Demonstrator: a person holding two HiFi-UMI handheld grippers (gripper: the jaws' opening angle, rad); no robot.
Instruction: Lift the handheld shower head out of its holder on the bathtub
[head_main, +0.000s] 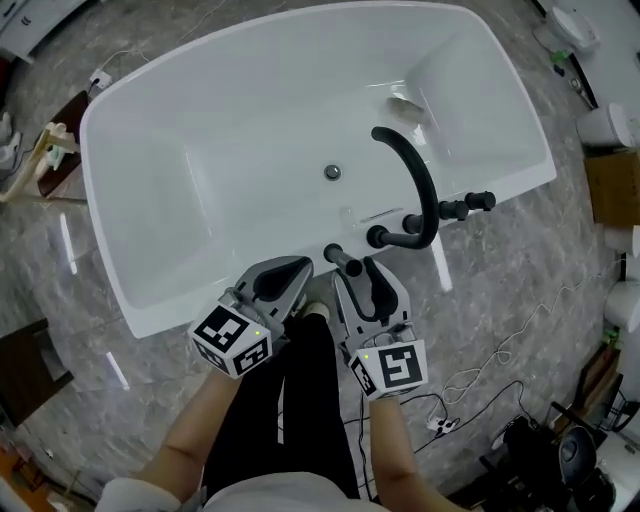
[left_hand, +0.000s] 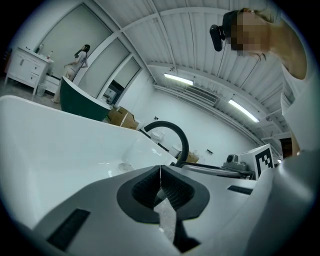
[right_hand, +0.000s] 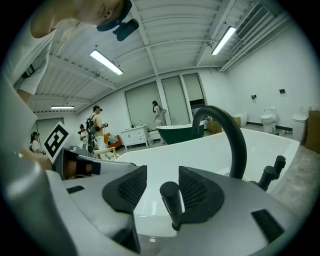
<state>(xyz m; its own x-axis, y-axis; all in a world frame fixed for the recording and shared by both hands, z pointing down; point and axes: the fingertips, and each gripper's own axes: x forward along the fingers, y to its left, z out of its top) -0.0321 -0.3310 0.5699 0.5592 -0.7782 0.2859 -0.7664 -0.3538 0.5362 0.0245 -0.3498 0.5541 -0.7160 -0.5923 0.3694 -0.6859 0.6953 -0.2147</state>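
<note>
The handheld shower head (head_main: 342, 263) is a short black rod standing in its holder on the near rim of the white bathtub (head_main: 150, 290). My right gripper (head_main: 357, 272) is open, one jaw on each side of the rod. In the right gripper view the shower head (right_hand: 170, 200) stands upright between the black pads (right_hand: 131, 188), nearer the right one, and I cannot tell whether it touches. My left gripper (head_main: 292, 272) is shut and holds nothing, just left of the rod at the rim; in the left gripper view its jaws (left_hand: 160, 179) meet.
A black arched faucet spout (head_main: 418, 178) and black valve handles (head_main: 462, 207) stand on the rim right of the shower head. The drain (head_main: 332, 172) lies mid-tub. White cables (head_main: 480, 372) trail on the marble floor at right. A wooden stand (head_main: 45, 150) is at left.
</note>
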